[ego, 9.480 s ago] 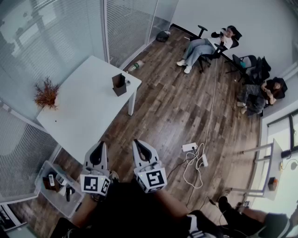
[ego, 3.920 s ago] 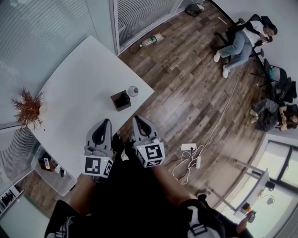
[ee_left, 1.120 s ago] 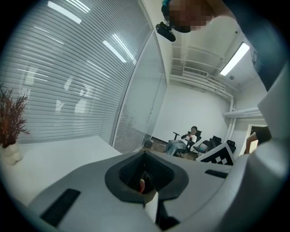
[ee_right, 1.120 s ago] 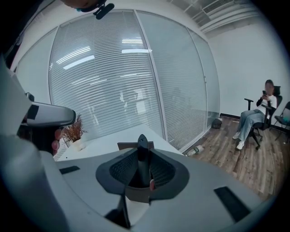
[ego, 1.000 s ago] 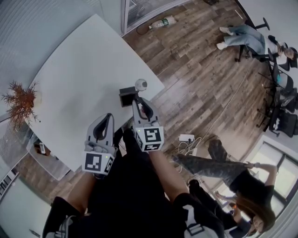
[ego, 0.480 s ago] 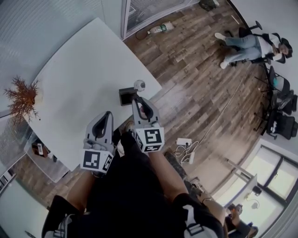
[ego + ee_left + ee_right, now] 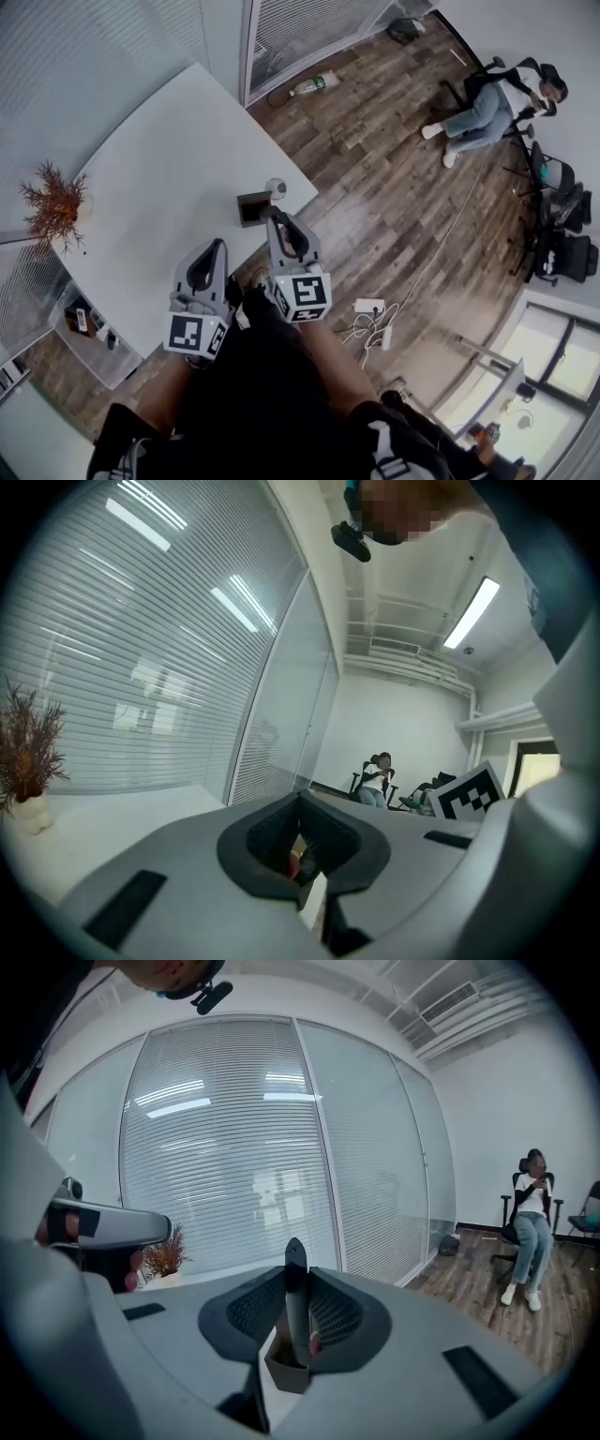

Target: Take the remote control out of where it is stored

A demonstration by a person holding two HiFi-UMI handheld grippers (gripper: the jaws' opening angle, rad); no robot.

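A small dark holder (image 7: 253, 208) stands near the white table's (image 7: 159, 178) corner, with a little round object (image 7: 276, 187) beside it. In the right gripper view a slim dark remote control (image 7: 295, 1293) stands upright in this brown holder (image 7: 286, 1372), seen through the hole between the jaws, some way beyond their tips. My right gripper (image 7: 276, 219) hovers just short of the holder, jaws together and holding nothing. My left gripper (image 7: 217, 247) hangs lower left over the table edge, also shut and empty.
A dried plant (image 7: 52, 202) in a white pot stands at the table's far left. A clear bin (image 7: 89, 328) with small items sits on the floor by the table. A power strip with cables (image 7: 370, 314) lies on the wooden floor. A person (image 7: 492, 94) sits on a chair far right.
Since 9.5 s ago I have come up to the table corner with the holder. Over the last second the view shifted slightly; both grippers keep their pose near the holder.
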